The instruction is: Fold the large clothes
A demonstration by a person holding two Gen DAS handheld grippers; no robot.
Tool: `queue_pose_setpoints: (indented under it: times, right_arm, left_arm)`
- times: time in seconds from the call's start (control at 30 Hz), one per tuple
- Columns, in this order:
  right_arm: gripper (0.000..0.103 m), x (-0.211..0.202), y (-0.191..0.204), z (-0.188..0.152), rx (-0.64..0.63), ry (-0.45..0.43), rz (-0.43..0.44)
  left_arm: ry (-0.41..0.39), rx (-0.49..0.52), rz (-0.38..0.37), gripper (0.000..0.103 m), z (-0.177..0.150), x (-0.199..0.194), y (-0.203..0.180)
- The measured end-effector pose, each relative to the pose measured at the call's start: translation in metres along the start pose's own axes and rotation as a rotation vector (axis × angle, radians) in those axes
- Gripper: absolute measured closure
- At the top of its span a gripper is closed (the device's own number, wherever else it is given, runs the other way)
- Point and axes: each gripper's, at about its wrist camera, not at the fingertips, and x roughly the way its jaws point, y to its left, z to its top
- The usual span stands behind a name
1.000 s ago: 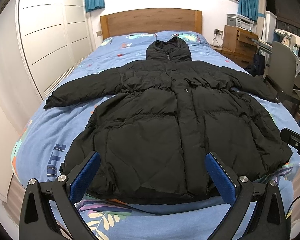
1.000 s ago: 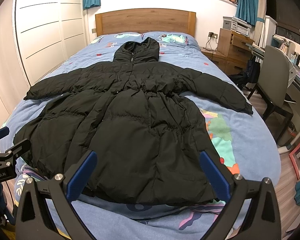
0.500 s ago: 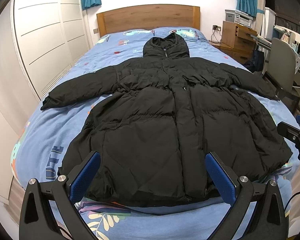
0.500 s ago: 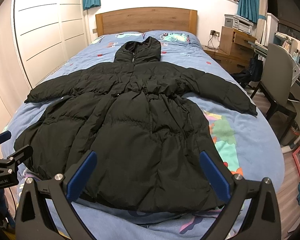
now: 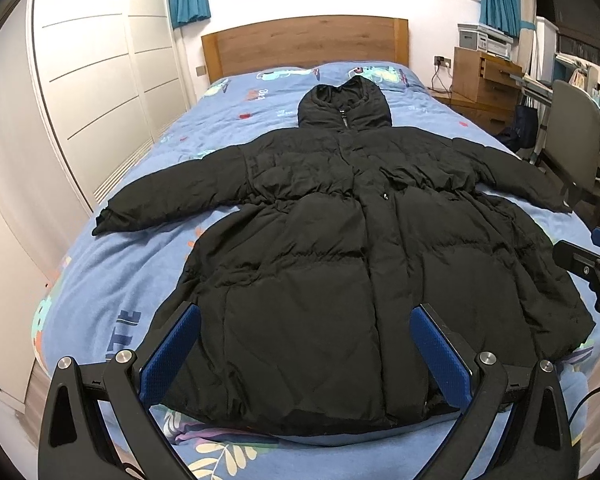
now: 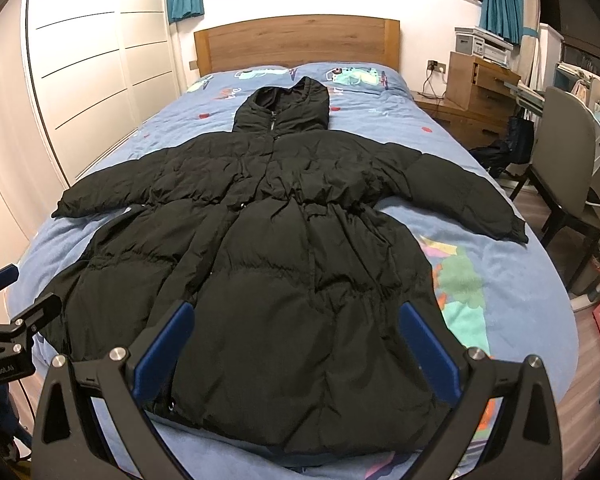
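A large black hooded puffer coat [image 5: 340, 240] lies flat and face up on the blue bedspread [image 5: 112, 272], sleeves spread out to both sides, hood toward the headboard. It also shows in the right wrist view [image 6: 284, 264]. My left gripper [image 5: 304, 320] is open and empty, hovering above the coat's hem near the foot of the bed. My right gripper [image 6: 296, 316] is open and empty, above the hem's right half. Each gripper appears at the edge of the other's view: the right gripper [image 5: 592, 276] and the left gripper [image 6: 12, 328].
A wooden headboard [image 5: 304, 46] stands at the far end. White wardrobe doors [image 5: 92, 80] line the left side. A wooden nightstand [image 6: 476, 92], a chair [image 6: 568, 168] and a desk stand right of the bed. A bookshelf runs above the headboard.
Both grippers have tilted slightly, so the coat sits lower in both views. Both stay open. The coat has not moved.
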Motion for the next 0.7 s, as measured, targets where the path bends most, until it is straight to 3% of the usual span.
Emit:
queue_pose_setpoints:
  times: [0.27,0.43,0.7]
  right_arm:
    - [0.0,0.016,-0.004,0.014,-0.016,0.015,0.022]
    - [0.0,0.026,-0.01,0.022,-0.006,0.015,0.036]
    - [0.0,0.04,-0.043,0.051,0.06,-0.031,0.035]
  left_arm:
    - [0.013,-0.018,0.001,0.001,0.013,0.006,0.001]
    - [0.036,-0.043,-0.042,0.001,0.027,0.013,0.002]
    - [0.029,-0.085,-0.023,0.001,0.069,0.028,0.009]
